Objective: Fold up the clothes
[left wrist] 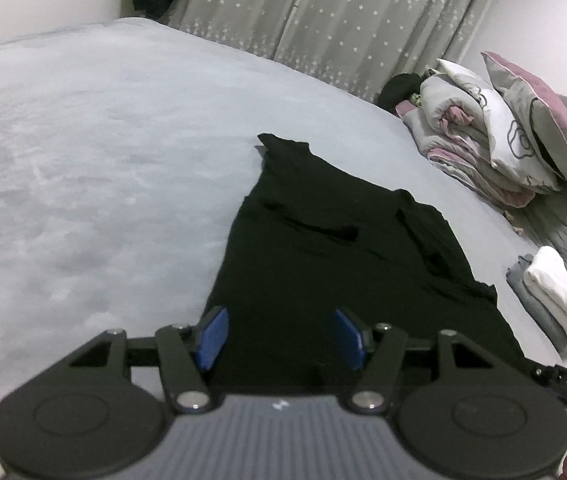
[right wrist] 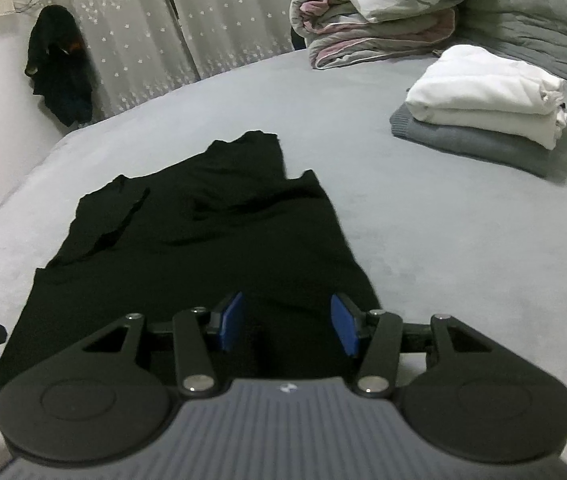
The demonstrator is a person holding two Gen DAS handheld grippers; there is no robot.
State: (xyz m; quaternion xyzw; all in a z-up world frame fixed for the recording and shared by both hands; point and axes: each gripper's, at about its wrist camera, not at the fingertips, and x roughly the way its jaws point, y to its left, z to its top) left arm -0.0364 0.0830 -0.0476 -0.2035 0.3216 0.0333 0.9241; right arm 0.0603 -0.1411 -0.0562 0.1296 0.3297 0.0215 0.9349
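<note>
Black shirt (left wrist: 323, 248) flat mid-frame on grey bed (left wrist: 83, 160); left claw (left wrist: 281, 338) and right claw (right wrist: 285, 322) both spread wide, empty, over its near hem.

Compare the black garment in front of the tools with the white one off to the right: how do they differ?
The black garment lies spread out on the bed, only partly folded, with wrinkled flaps; the white garment is folded into a compact bundle. The black one lies straight on the bed; the white one sits on top of a folded grey garment. The black one is under both open tools; the white one lies apart. Both are on the same bed.
</note>
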